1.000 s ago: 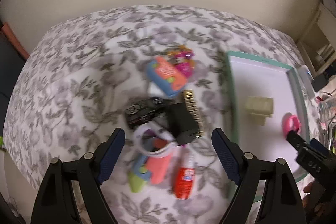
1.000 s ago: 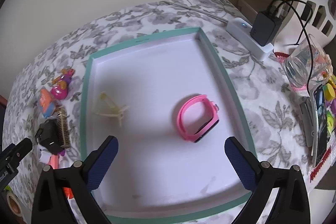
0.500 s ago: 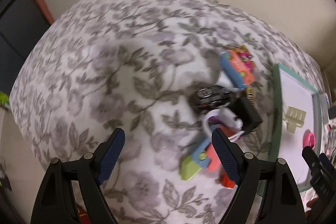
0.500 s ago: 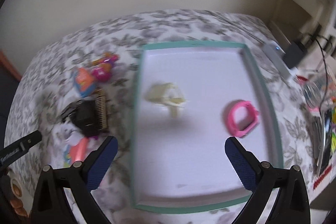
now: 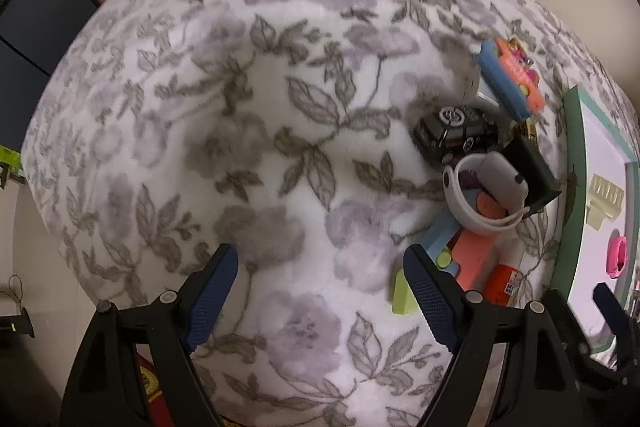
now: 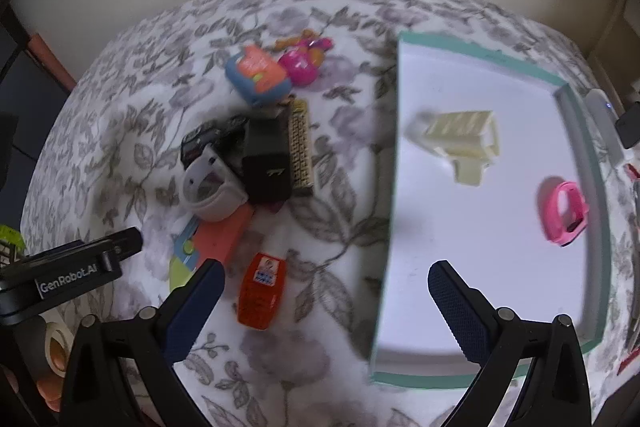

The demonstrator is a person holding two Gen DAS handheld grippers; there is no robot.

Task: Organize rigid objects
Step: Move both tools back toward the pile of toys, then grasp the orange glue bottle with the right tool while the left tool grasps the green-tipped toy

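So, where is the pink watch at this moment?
The pink watch lies inside the green-rimmed tray, near its right wall in the right wrist view, to the lower right of the cream comb-like piece and apart from it.

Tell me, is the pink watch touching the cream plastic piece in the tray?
Apart. The right wrist view shows bare white tray floor between the pink watch and the cream plastic piece.

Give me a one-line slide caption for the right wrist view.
Open right gripper above floral cloth, between a toy pile and a green-rimmed tray holding a pink watch and cream clip.
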